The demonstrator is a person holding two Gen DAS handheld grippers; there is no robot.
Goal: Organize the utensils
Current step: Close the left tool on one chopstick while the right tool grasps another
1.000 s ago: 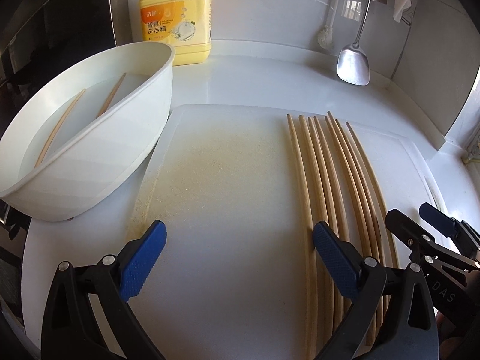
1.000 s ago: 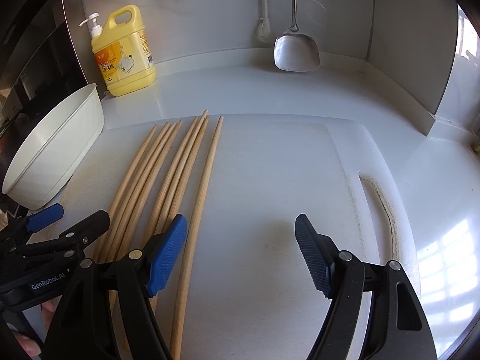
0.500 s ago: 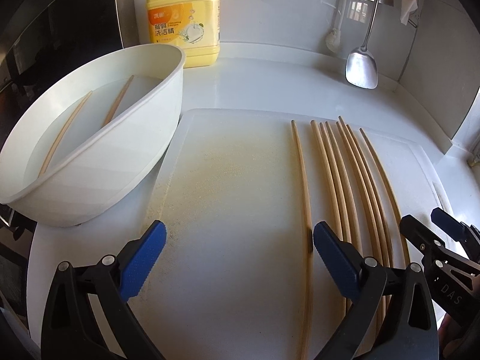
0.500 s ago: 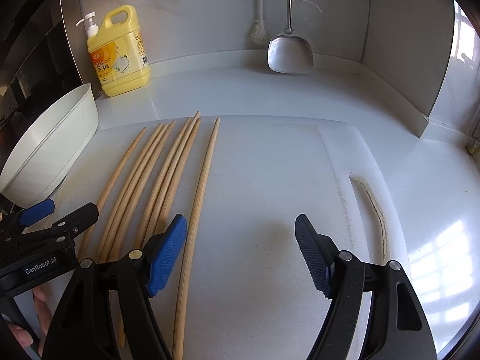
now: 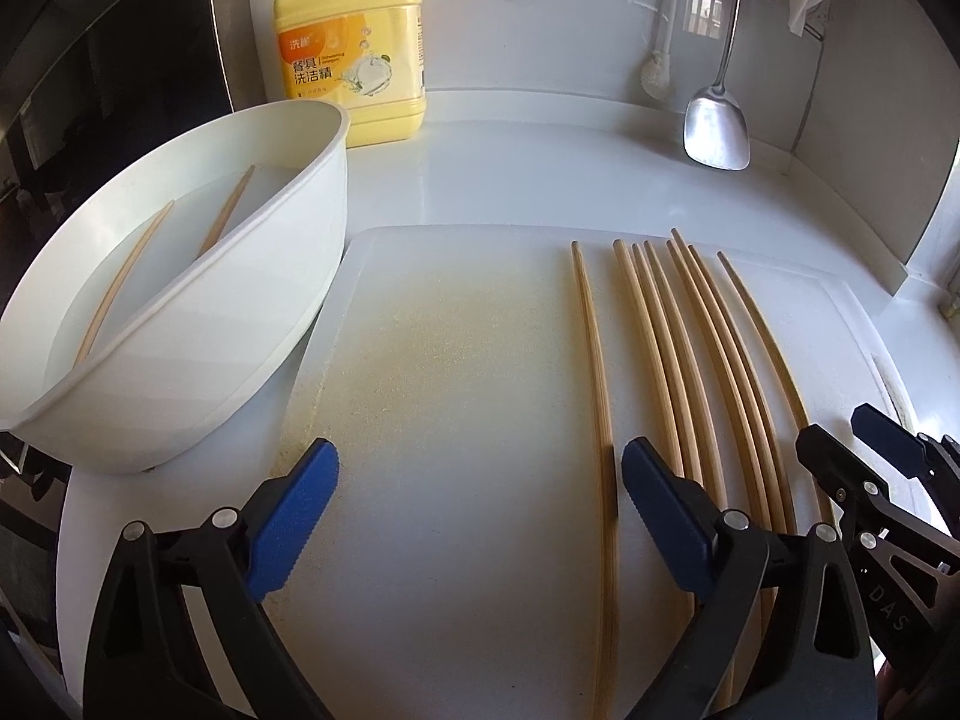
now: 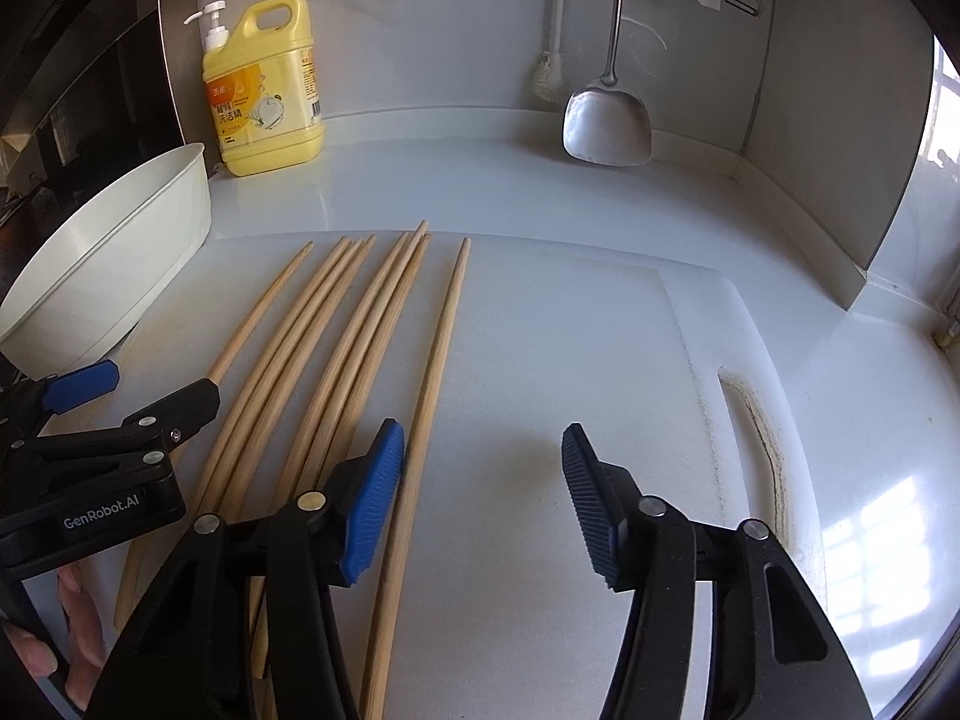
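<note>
Left wrist: leftmost chopstick point(image 5: 594, 360) newly apart (slightly).

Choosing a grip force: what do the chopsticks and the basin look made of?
Chopsticks: pale tan, matte, faint lengthwise grain, so likely bamboo or unfinished wood. Basin: smooth, uniformly white, thin-walled with a soft sheen, probably plastic; glazed ceramic can't be ruled out.

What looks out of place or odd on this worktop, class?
Two chopsticks lie in the water-filled white basin, apart from the seven on the cutting board. The leftmost chopstick sits away from the bunch. A yellowish stain marks the board's middle.
</note>
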